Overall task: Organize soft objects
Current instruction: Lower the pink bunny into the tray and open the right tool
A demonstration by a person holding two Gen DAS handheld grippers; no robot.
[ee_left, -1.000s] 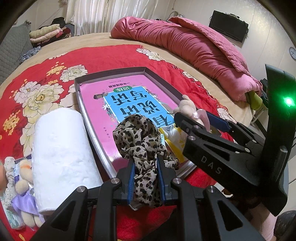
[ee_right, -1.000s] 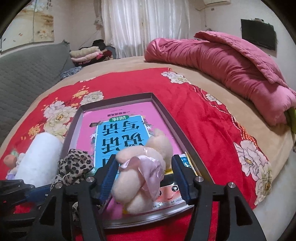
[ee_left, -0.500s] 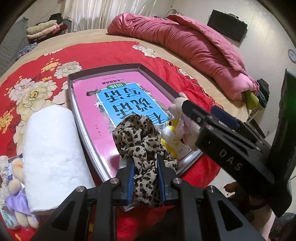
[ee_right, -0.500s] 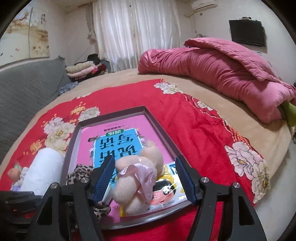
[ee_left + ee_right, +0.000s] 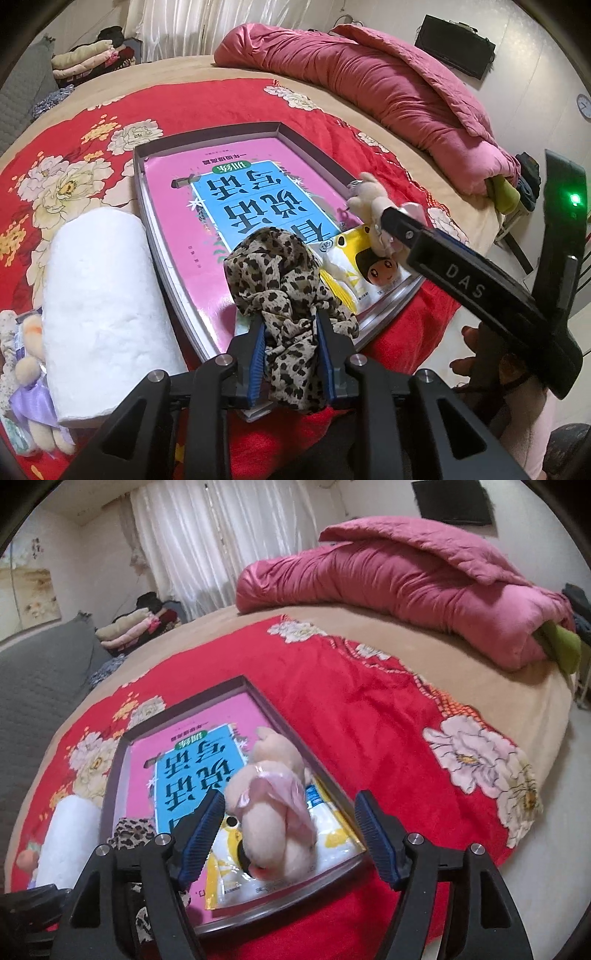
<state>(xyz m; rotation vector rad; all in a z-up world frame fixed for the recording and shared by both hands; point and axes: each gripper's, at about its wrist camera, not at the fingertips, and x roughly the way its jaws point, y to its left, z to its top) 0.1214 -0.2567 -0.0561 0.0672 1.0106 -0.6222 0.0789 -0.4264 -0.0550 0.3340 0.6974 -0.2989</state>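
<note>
Bedspread-red bed (image 5: 369,716) is carrying the tray (image 5: 207,140); over it my right gripper (image 5: 291,834) is opening off the plush bear (image 5: 273,812), left gripper (image 5: 291,350) loosening its jaws around the leopard scarf (image 5: 280,280).

White curtains (image 5: 207,542), wall TV (image 5: 452,500), bed (image 5: 461,672), pink quilt (image 5: 406,579).

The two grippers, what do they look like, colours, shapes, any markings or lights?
Both are matte black frames with silver bolt heads and ribbed blue finger pads. The left gripper and right gripper look alike. From the left wrist view, the right one's side arm reads DAS in pale letters, and its black upright body carries a glowing green light.
</note>
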